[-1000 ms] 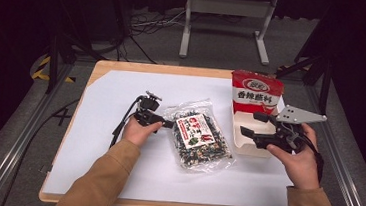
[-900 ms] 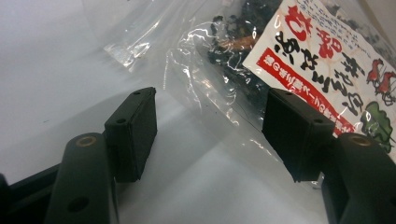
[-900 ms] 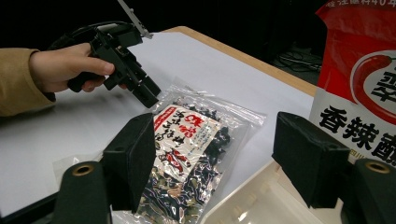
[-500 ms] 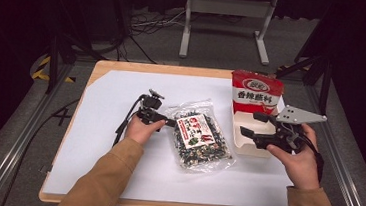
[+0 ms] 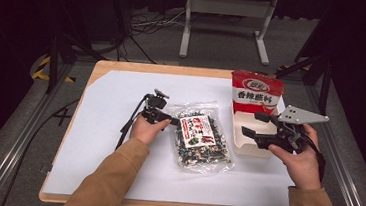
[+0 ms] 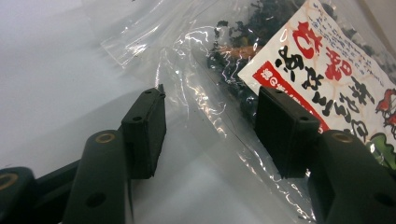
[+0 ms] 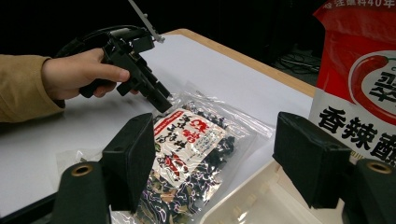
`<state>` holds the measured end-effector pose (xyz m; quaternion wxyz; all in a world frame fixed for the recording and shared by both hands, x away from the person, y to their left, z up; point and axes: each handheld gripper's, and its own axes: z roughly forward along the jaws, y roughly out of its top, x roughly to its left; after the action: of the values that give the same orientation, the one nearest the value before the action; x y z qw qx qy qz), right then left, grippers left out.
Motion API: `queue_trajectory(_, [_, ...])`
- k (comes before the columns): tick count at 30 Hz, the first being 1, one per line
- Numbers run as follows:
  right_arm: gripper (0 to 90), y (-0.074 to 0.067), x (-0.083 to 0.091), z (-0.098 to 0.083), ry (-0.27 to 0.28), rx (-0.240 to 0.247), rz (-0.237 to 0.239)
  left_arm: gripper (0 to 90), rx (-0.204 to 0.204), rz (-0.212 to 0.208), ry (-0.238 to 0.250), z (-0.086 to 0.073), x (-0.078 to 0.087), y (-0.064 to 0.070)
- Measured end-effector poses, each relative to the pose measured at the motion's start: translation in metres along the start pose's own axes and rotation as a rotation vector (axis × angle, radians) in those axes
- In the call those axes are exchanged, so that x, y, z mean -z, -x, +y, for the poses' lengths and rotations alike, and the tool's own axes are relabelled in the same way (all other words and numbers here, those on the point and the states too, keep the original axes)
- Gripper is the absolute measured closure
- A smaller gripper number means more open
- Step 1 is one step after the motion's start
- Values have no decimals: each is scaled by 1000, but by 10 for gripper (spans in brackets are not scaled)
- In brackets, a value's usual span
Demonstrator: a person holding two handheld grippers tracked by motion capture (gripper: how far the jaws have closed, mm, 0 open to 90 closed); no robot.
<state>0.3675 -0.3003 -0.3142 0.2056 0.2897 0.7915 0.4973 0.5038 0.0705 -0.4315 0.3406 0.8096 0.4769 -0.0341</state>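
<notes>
Left gripper [image 5: 169, 119] sits low at the upper-left edge of the clear bag [image 5: 201, 142], fingers [image 6: 145, 130] straddling the bag's clear film edge. Fingers have just been closing but a wide gap remains; film lies between them and the pads aren't pressing on it yet. One finger is over the bare white sheet [image 5: 107, 141], the other over the bag beside its red-and-white label [image 6: 327, 79].

Bag lies flat mid-counter [image 5: 98, 68] on the white sheet, full of dark dried stuff, label face up. Its right edge sits just beside the white tray [image 5: 252, 148].

White tray is on the right side of the counter. Red pouch [image 5: 256, 92] stands upright at the tray's far end, touching it.

Right gripper [image 5: 258, 127] hovers above the tray, held in the right hand [image 5: 300, 161], grey plate on top. Fingers [image 7: 130, 154] are spread wide with nothing between them. From the right gripper view, they frame the bag and the tray corner below, with the left gripper [image 7: 156, 98] beyond at the bag's far edge.
</notes>
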Motion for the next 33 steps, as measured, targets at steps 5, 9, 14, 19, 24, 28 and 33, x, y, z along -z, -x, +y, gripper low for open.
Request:
queue_trajectory(5, [294,1,-1,-1,-1,2,-4,600,18,-30,4,0,-3,1])
queue_trajectory(9, [294,0,0,0,3,3,0,677,26,-45,9,0,-4,2])
queue_trajectory(14, [294,0,0,0,3,0,-2,774,11,-44,13,0,-6,5])
queue_trajectory(19, [294,0,1,0,10,3,-3,840,7,-48,26,0,-7,9])
queue_trajectory(24, [294,0,2,0,11,1,-5,858,-3,-37,54,-2,-4,12])
queue_trajectory(28, [297,1,2,-1,10,3,-7,867,-12,-34,91,-3,2,15])
queue_trajectory(33, [319,0,2,0,11,0,-9,872,-44,-21,168,-3,25,20])
